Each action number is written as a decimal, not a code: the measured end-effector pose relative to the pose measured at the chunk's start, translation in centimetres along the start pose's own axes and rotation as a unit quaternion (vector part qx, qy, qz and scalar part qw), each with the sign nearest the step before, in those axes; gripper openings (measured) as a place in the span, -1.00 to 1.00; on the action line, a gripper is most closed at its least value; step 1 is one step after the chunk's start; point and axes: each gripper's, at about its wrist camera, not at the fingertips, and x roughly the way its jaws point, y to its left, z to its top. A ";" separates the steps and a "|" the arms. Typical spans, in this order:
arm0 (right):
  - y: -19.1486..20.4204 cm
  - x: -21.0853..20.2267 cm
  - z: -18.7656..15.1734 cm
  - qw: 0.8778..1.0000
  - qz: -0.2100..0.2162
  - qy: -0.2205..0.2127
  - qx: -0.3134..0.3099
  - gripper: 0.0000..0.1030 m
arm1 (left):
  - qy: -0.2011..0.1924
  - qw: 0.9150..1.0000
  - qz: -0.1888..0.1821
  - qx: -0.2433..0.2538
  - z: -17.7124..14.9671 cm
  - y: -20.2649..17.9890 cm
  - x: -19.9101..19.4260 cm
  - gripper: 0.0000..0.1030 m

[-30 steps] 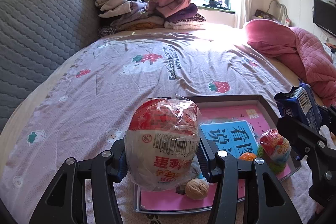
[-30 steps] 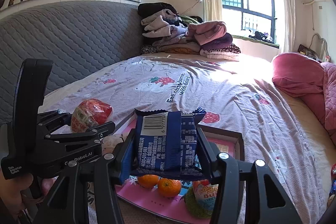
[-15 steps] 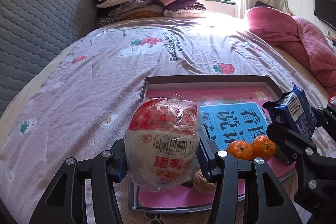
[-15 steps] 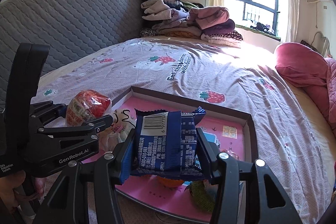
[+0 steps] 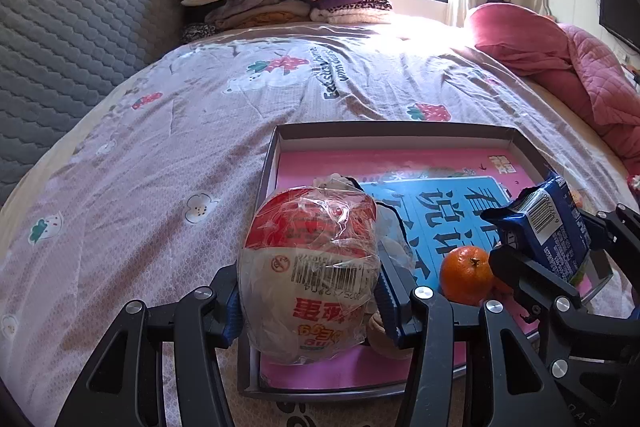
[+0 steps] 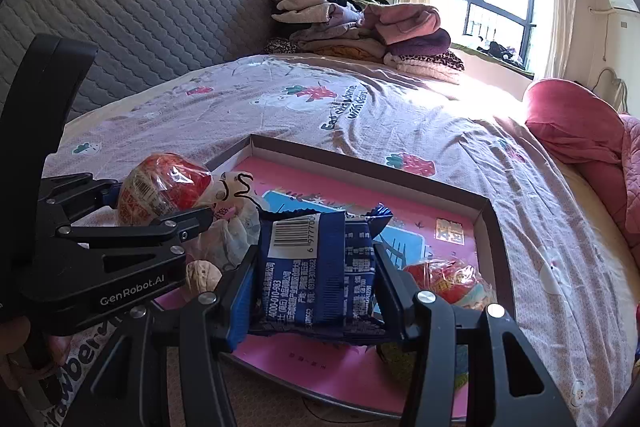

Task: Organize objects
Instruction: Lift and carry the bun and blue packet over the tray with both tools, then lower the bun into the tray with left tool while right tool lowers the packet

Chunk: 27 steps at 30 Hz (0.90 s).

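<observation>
In the left wrist view the left gripper [image 5: 310, 301] has its jaws clenched on a red-and-white wrapped snack [image 5: 310, 275], which fills the lower centre of the frame and hangs over the near left corner of the shallow tray [image 5: 394, 130]. In the right wrist view the right gripper [image 6: 316, 291] grasps a blue snack packet [image 6: 320, 267] between its jaws, low in the centre, above the near part of the same tray.

The step in hand looks like delivery: both items are carried over the tray on the bed [image 5: 160, 155] and neither is set down yet. The next move probably calls for lowering each load to a bare patch of the pink floor and then letting the jaws part. The left load must miss the walnut [image 6: 203, 275] and the crumpled pale bag [image 6: 236, 227] just beside it. The right load must clear the orange [image 5: 466, 275] and the red wrapped snack [image 6: 444, 281] lying under it at lower right.

Against the frames a second earlier, both cameras sit lower and nearer the tray. Its far rim now shows whole, higher in the frame, and more of the pink floor is in view. Both grips are unchanged.
</observation>
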 end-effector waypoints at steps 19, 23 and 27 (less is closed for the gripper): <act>0.2 0.8 -0.9 1.000 -0.020 0.003 0.001 0.03 | 0.008 1.000 -0.006 -0.004 -0.7 0.1 0.6 0.07; 0.2 0.9 -0.9 1.000 -0.021 0.004 0.002 0.03 | 0.009 1.000 -0.008 -0.001 -0.9 -0.1 0.7 0.07; -0.1 1.2 -1.1 1.000 -0.020 0.009 0.006 0.03 | 0.011 1.000 -0.008 0.002 -1.1 -0.3 0.8 0.07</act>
